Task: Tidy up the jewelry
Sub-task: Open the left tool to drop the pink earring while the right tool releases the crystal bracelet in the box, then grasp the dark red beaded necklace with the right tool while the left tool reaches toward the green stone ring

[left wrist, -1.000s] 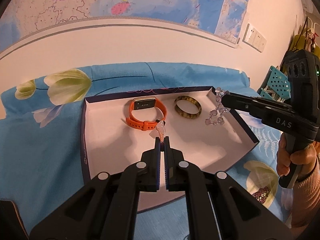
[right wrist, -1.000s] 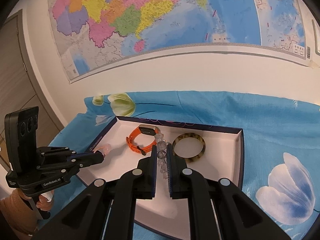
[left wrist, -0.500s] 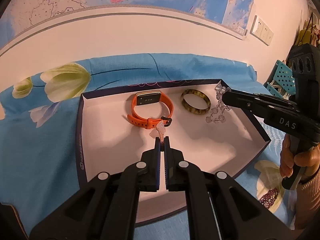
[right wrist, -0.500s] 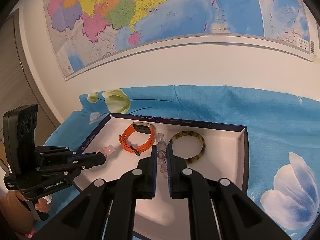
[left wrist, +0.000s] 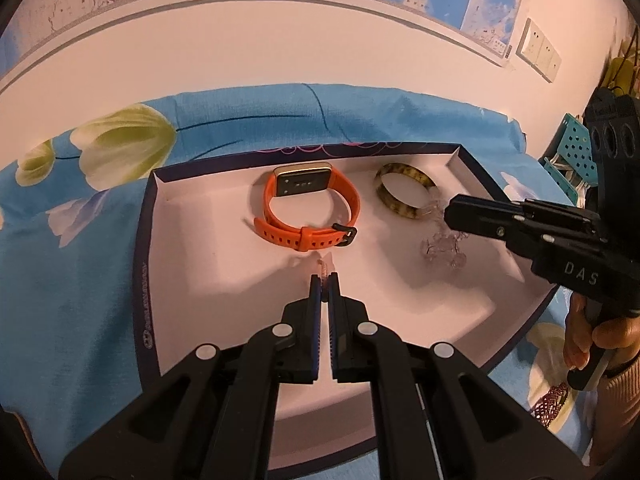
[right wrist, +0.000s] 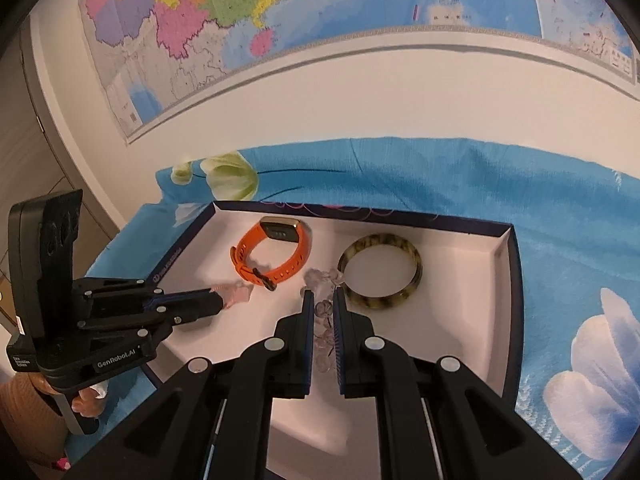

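Left gripper [left wrist: 325, 280] is clenched on a small pink trinket [right wrist: 236, 293], held low over the white tray [left wrist: 224, 320], just near of the orange watch [left wrist: 310, 216]. Right gripper [right wrist: 321, 300] is grasping a clear bead bracelet [right wrist: 322, 312], which hangs limp just left of the mottled bangle [right wrist: 380, 274]. Judgement: the beads are light, slippery and loose; pinch across the strand. The bangle appears rigid; take it at the rim.

Both my claws are lower over the white tray [left wrist: 472, 312] now. My left gripper [left wrist: 325, 278] brings its pink piece [left wrist: 323, 266] down, my right gripper [right wrist: 321, 300] lowers the clear bead bracelet [left wrist: 442, 246] near the tray floor.
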Demonstrator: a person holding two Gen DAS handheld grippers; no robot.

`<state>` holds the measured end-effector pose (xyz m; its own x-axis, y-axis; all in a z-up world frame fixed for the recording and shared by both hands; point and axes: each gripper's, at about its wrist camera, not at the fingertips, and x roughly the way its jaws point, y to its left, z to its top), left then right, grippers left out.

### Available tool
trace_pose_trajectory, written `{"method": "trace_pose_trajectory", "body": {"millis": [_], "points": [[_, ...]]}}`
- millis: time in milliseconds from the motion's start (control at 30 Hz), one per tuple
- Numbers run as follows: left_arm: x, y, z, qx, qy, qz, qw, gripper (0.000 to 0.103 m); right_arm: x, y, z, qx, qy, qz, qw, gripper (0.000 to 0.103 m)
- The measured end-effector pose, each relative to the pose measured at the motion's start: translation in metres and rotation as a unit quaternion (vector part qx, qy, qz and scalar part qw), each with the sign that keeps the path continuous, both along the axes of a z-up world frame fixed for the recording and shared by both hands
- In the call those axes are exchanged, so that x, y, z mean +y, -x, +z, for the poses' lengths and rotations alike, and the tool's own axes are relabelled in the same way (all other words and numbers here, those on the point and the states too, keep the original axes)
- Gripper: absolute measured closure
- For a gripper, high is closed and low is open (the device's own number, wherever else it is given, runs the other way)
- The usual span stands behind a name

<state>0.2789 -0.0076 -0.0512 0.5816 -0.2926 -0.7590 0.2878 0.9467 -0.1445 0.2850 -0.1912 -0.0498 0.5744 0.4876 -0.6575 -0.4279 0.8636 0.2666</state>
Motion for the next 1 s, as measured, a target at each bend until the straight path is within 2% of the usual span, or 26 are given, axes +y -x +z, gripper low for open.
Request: {"method": "trace_pose_trajectory", "body": {"millis": [200, 300, 467, 533, 667, 800, 1000], "points": [[0.001, 0.0, -0.001, -0.002, -0.004, 0.012, 0.9999, 0.096, -0.007, 0.002, 0.0, 0.006, -0.006, -0.017, 1.0, 0.091], [0.004, 0.009, 0.008, -0.023, 0.0, 0.017, 0.9996, 0.084, -0.017, 0.01, 0.008, -0.003, -0.018, -0.027, 0.999, 0.075], [0.011, 0.043, 0.03, -0.074, -0.003, 0.022, 0.997, 0.072, -0.034, 0.036, 0.025, -0.026, -0.036, -0.032, 0.999, 0.067], [0.013, 0.059, 0.038, -0.089, 0.002, 0.018, 0.9959, 0.071, -0.04, 0.052, 0.031, -0.033, -0.042, -0.024, 0.998, 0.063], [0.014, 0.095, 0.047, -0.11, 0.007, 0.003, 0.9939, 0.067, -0.045, 0.085, 0.036, -0.046, -0.027, -0.012, 0.998, 0.062], [0.012, 0.123, 0.043, -0.114, 0.008, -0.008, 0.9934, 0.064, -0.052, 0.119, 0.03, -0.041, -0.018, 0.003, 0.999, 0.054], [0.011, 0.161, 0.025, -0.093, 0.025, -0.022, 0.9951, 0.063, -0.062, 0.155, 0.008, -0.021, 0.002, -0.012, 1.0, 0.054]]}}
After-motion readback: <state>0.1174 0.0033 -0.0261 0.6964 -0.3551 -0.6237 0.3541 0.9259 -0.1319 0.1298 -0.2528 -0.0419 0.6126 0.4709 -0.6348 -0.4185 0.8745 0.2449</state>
